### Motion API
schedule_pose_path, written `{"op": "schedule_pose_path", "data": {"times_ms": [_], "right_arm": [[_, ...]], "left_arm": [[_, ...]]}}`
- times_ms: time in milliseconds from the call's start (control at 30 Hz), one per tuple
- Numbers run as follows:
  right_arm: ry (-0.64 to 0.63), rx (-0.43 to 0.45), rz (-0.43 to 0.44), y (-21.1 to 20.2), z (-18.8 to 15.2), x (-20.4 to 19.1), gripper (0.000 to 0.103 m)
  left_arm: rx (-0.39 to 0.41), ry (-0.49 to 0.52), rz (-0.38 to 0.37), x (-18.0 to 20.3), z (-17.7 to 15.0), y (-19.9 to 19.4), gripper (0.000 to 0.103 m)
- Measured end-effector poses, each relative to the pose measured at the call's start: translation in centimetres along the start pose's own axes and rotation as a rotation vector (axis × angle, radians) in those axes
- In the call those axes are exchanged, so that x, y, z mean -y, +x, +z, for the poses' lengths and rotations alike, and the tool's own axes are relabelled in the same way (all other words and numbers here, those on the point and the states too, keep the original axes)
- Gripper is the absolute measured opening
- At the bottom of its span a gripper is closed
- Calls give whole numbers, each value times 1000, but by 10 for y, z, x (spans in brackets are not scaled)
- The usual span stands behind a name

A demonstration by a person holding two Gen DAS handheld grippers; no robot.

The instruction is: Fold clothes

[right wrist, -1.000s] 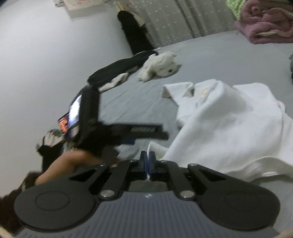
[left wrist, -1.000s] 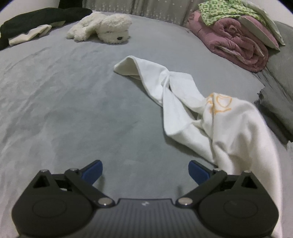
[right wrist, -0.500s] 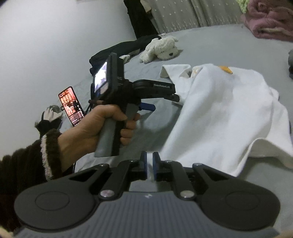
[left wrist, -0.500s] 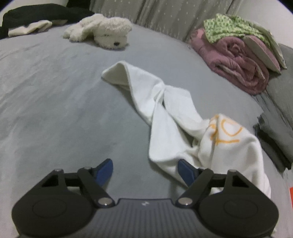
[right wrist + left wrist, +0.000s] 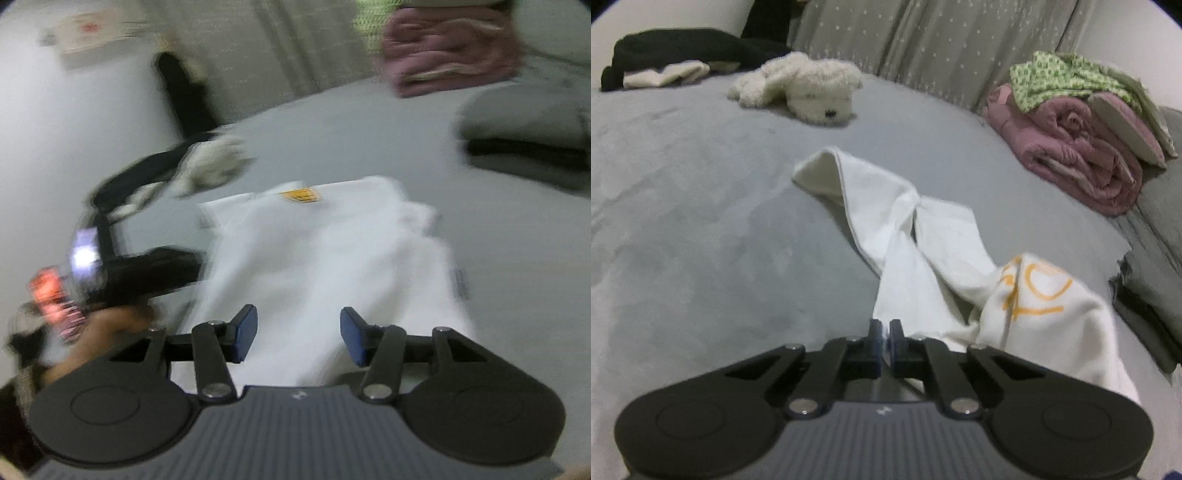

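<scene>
Bedroom setting: grey short-pile bed cover [image 5: 701,221], matte and faintly mottled, against a grey dotted curtain [image 5: 923,48].

Item: white T-shirt [image 5: 923,251], orange line print on the chest. Lies in the middle of the bed, twisted into a rope-like strand along its far half and bunched nearer the camera. Thin knit, soft and limp; judged light, not fragile, holding no shape of its own and likely to drag and crease on the napped cover. Best taken at a hem edge or corner in a pinch through a single layer, one point per tool, then pulled apart to undo the twist.

Left tool [image 5: 885,334]: its jaws have just been closing and now stand pressed together on the near edge of the shirt; a sliver of white cloth shows between the pads.

Right tool [image 5: 298,334]: its jaws have just been opening and stand spread over the white cloth, nothing gripped. View heavily blurred.

Also present: cream plush toy [image 5: 805,88], fleecy; rolled pink quilt [image 5: 1078,155] with a green-patterned cloth [image 5: 1063,77] on top; black garments [image 5: 683,48] at the far left edge.
</scene>
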State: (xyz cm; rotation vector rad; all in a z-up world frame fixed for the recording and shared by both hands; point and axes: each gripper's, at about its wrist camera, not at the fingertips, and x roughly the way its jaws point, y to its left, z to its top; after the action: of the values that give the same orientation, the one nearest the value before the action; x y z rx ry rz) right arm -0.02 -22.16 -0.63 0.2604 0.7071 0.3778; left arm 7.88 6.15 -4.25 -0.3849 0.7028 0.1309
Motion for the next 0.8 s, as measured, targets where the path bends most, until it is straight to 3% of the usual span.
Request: {"op": "schedule_pose_path", "data": {"times_ms": [100,300,433,500,800], "right_arm": [[40,9,-87,8,5,15,54],[66,-24,-162,16,0,27,54],[30,-38,-184,18,-4,23,54],[19,-44,-191,18,-6,22,54],[5,-60,-199,28,-5,17,54]], "left_arm": [[47,8,-2,-3,11,-14,3],[191,46,49,-14,38,-43,3],[301,65,123,-31,60,-57,3],[314,50,126,-42,70,-61,3],[455,118,282,-68,86,-62,3]]}}
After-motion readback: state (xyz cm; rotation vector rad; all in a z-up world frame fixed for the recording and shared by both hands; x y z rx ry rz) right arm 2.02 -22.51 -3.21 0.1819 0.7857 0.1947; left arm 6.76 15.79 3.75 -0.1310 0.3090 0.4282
